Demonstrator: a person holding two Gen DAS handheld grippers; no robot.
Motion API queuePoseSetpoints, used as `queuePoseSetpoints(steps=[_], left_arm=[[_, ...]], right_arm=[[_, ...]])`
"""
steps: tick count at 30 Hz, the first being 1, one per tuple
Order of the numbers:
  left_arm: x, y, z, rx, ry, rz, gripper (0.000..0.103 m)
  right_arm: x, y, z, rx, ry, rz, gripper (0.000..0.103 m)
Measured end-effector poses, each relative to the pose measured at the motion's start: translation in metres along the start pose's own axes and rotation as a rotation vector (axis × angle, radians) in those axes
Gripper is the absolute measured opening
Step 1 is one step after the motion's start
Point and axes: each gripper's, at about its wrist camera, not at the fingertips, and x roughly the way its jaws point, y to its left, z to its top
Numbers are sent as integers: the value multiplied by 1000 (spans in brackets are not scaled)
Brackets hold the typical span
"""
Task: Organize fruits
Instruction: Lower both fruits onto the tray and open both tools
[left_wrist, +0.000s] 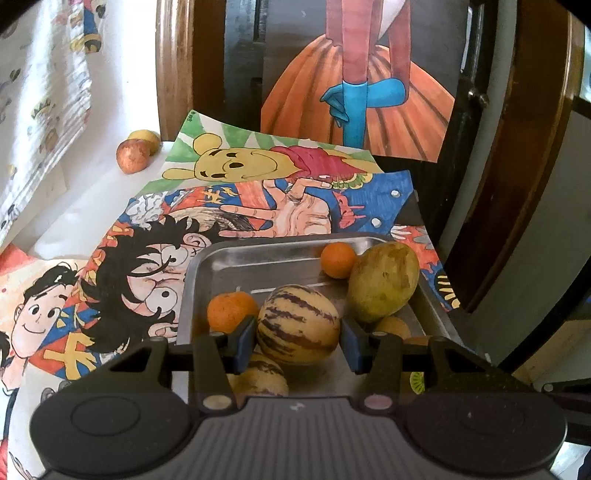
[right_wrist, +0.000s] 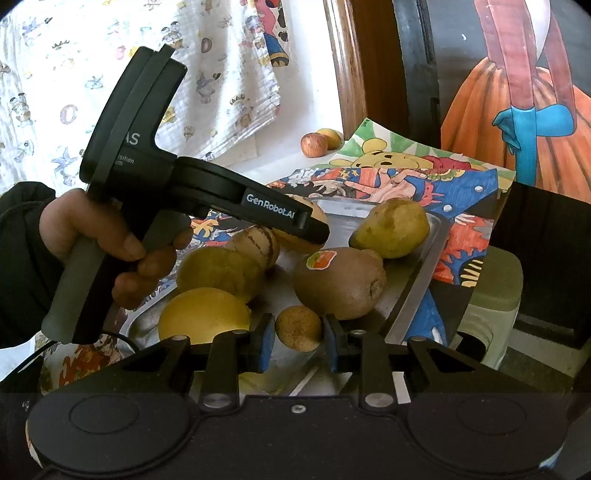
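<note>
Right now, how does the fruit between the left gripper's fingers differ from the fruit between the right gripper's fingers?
The striped melon is large, cream with purple stripes; the small brown fruit is plain and speckled. The melon fills the left gripper; the brown fruit leaves gaps in the right gripper. Both are roundish.

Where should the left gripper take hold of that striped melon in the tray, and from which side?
Grip the striped melon across its widest middle, coming in along the left gripper's present line. The open jaws already flank its two sides. It is smooth and rounded, so a hold near either end would likely slip. The mango crowds its right side, so keep that finger close.
</note>
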Motion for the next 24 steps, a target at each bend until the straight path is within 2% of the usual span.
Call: queuePoseSetpoints(steps=[24], left_arm=[[9, -7, 3, 142, 64, 34, 54]], right_arm=[[13, 6, -3, 22, 5, -70, 31]])
